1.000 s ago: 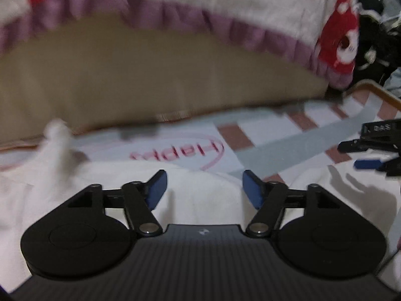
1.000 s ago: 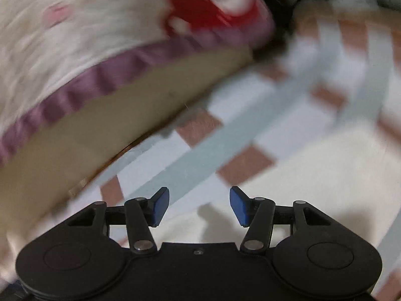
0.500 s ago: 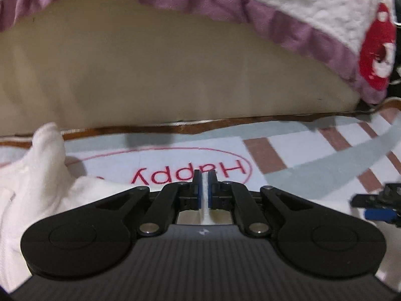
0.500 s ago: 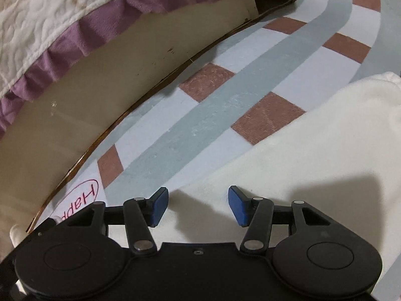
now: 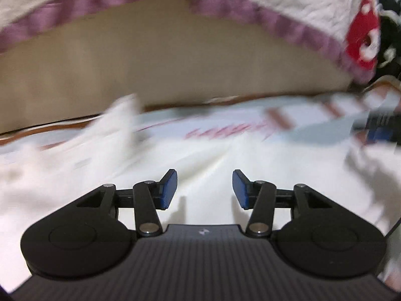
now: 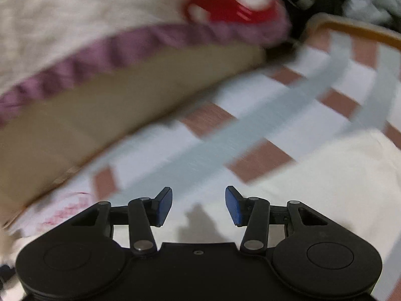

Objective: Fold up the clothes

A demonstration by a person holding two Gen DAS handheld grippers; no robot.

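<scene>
- Left wrist view: left gripper [image 5: 204, 188] spread wide, empty, over the white garment [image 5: 205, 158]; red writing [image 5: 225, 131] on the mat [image 5: 318, 135] beyond is too blurred to read.
- Right wrist view: right gripper [image 6: 198, 205] wide, empty, at the garment's [image 6: 325, 173] edge; a purple-frilled quilt [image 6: 87, 25] hangs behind.

The white garment [image 5: 205, 160] is a soft, cream-white fabric item lying spread on the patterned mat. In the left wrist view it fills the lower half of the frame, from the left edge to the right edge, with shallow creases running toward the upper centre. One portion rises as a crumpled peak at centre left; its outline is blurred. In the right wrist view the white garment [image 6: 325, 175] occupies the lower right of the frame, lying flat, its curved upper edge resting on the striped mat surface.
</scene>
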